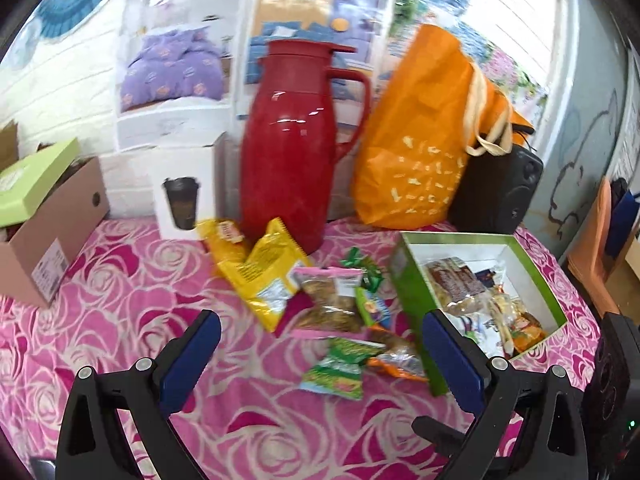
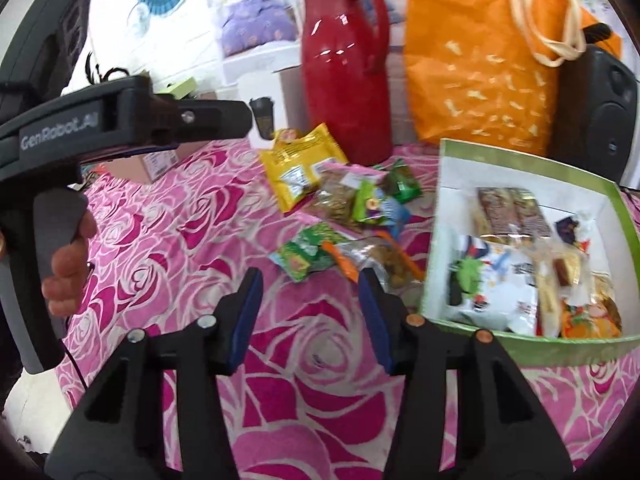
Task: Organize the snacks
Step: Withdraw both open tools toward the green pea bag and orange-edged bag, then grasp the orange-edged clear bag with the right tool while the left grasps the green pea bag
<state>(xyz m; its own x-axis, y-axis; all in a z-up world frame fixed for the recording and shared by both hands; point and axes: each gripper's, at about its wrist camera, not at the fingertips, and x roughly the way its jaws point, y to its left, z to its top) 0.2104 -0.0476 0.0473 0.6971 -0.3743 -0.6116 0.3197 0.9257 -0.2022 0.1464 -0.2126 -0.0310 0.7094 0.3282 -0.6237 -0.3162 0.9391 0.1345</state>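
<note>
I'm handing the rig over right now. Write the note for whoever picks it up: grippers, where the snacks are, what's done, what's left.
Left gripper: open, empty, over the pink rose tablecloth, pointing at the loose snacks.
Right gripper: open, empty, just left of the green box.
Done: several packets already lie in the green box.
Left: the loose pile beside the box, in front of the red jug: yellow packet, pink-edged clear packet, green packet, orange-trimmed packet and a few small green ones.
Suggested next: the green or orange-trimmed packet, nearest both grippers.
</note>
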